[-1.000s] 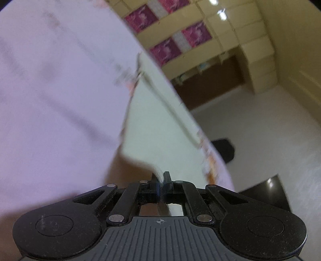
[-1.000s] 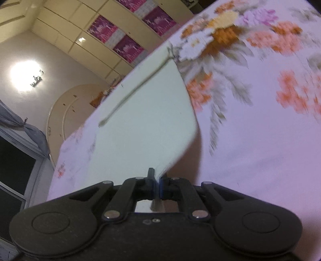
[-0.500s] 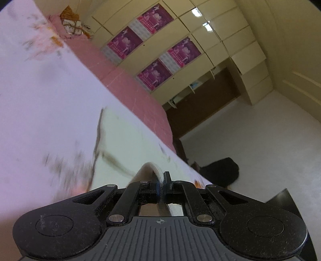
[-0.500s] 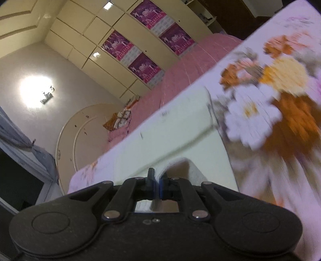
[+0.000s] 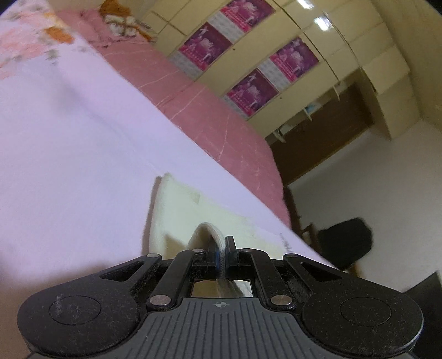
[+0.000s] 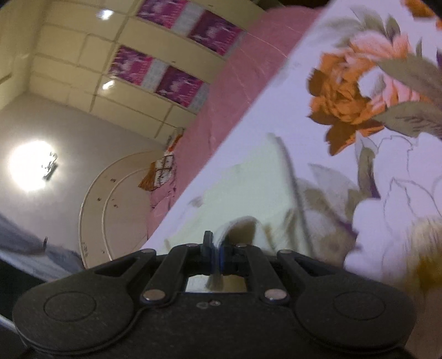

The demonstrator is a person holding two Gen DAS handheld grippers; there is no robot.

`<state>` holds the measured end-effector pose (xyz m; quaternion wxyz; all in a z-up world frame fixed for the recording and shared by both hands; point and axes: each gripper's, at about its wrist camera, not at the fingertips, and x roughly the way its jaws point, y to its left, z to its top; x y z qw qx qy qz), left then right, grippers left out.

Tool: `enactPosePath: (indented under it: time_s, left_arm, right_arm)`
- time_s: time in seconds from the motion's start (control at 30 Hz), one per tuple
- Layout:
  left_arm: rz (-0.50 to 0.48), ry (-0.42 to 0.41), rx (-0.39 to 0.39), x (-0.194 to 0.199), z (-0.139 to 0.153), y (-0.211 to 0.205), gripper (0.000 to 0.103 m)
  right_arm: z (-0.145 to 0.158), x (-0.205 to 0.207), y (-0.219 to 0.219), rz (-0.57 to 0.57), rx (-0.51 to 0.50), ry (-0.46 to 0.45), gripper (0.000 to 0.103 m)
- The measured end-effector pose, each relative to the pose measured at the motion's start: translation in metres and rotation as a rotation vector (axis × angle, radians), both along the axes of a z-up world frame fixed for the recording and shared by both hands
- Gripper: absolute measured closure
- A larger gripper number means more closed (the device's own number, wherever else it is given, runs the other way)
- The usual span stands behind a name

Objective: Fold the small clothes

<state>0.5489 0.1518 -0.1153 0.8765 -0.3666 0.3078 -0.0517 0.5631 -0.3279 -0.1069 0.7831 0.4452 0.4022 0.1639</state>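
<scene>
A small cream garment (image 5: 176,212) lies on the pale floral bedsheet (image 5: 69,154). My left gripper (image 5: 221,248) is shut on a raised fold of its edge, low over the sheet. The garment also shows in the right wrist view (image 6: 248,193), partly laid flat. My right gripper (image 6: 215,248) is shut on another pinched edge of it, close to the sheet (image 6: 373,165). Most of the cloth near both grippers is hidden behind the gripper bodies.
A pink bedspread (image 5: 199,105) runs beyond the sheet, with a patterned pillow (image 5: 121,19) at its head. Cream cupboards with magenta panels (image 5: 248,60) line the far wall. A dark object (image 5: 345,243) sits on the white floor past the bed's edge.
Both grippers have carried the garment's held edge forward and down. The cloth hung spread in the air a second ago. Now it lies folded over on the sheet.
</scene>
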Motion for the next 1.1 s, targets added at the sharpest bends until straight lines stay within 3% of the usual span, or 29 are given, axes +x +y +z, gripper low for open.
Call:
enactPosePath:
  time_s: [0.07, 0.1, 0.13, 0.17, 0.2, 0.23, 0.33, 0.4, 0.47, 0.6, 0.67, 0.7, 0.73, 0.77, 0.8, 0.9, 1.03, 1.1]
  left_arm:
    - [0.004, -0.026, 0.028, 0.006, 0.002, -0.004, 0.099]
    - [0.005, -0.024, 0.032, 0.009, 0.003, -0.006, 0.099]
    - [0.010, -0.023, 0.029, 0.011, 0.003, -0.006, 0.084]
    - [0.013, -0.036, 0.025, 0.000, 0.000, -0.004, 0.042]
    - [0.034, -0.062, 0.036, -0.004, 0.002, -0.004, 0.024]
    - [0.053, -0.098, 0.062, -0.007, 0.005, -0.005, 0.015]
    - [0.015, -0.119, 0.067, -0.003, 0.011, -0.006, 0.016]
    - [-0.020, -0.107, 0.130, 0.004, 0.016, -0.010, 0.020]
    - [-0.068, -0.071, 0.191, 0.014, 0.018, -0.013, 0.037]
    - [-0.143, 0.023, 0.376, 0.024, 0.019, -0.026, 0.052]
    - [-0.178, 0.049, 0.456, 0.026, 0.022, -0.034, 0.063]
    - [-0.188, 0.055, 0.498, 0.027, 0.023, -0.038, 0.067]
    - [-0.190, 0.058, 0.512, 0.028, 0.026, -0.039, 0.078]
    - [-0.184, 0.058, 0.513, 0.029, 0.028, -0.039, 0.097]
    - [-0.172, 0.050, 0.494, 0.028, 0.030, -0.036, 0.099]
    - [-0.129, -0.027, 0.476, 0.013, 0.043, -0.034, 0.100]
    - [-0.051, -0.194, 0.455, -0.006, 0.061, -0.034, 0.100]
    - [-0.009, -0.233, 0.446, -0.009, 0.063, -0.030, 0.100]
  right_arm:
    - [-0.005, 0.008, 0.000, 0.010, 0.000, -0.025, 0.097]
    - [-0.005, 0.009, 0.001, 0.009, -0.001, -0.033, 0.089]
    - [-0.005, 0.010, 0.001, -0.004, -0.013, -0.046, 0.071]
    - [-0.003, 0.009, 0.000, -0.023, -0.029, -0.066, 0.062]
    - [-0.001, 0.008, -0.001, -0.035, -0.040, -0.089, 0.052]
    - [0.001, 0.007, -0.002, -0.033, -0.045, -0.114, 0.052]
    - [0.004, 0.007, -0.005, -0.020, -0.073, -0.144, 0.052]
    - [0.006, 0.007, -0.007, -0.006, -0.101, -0.153, 0.055]
    - [0.008, 0.011, -0.006, 0.022, -0.156, -0.161, 0.058]
    - [0.017, 0.013, 0.010, 0.114, -0.295, -0.177, 0.062]
    - [0.022, 0.015, 0.025, 0.161, -0.381, -0.182, 0.066]
    - [0.024, 0.016, 0.032, 0.182, -0.434, -0.183, 0.073]
    - [0.027, 0.015, 0.040, 0.201, -0.498, -0.186, 0.081]
    - [0.029, 0.013, 0.049, 0.221, -0.569, -0.193, 0.084]
    - [0.032, 0.010, 0.058, 0.243, -0.634, -0.211, 0.095]
    - [0.042, 0.000, 0.074, 0.256, -0.725, -0.278, 0.099]
    - [0.060, -0.016, 0.077, 0.214, -0.734, -0.407, 0.100]
    - [0.068, -0.022, 0.078, 0.188, -0.748, -0.470, 0.100]
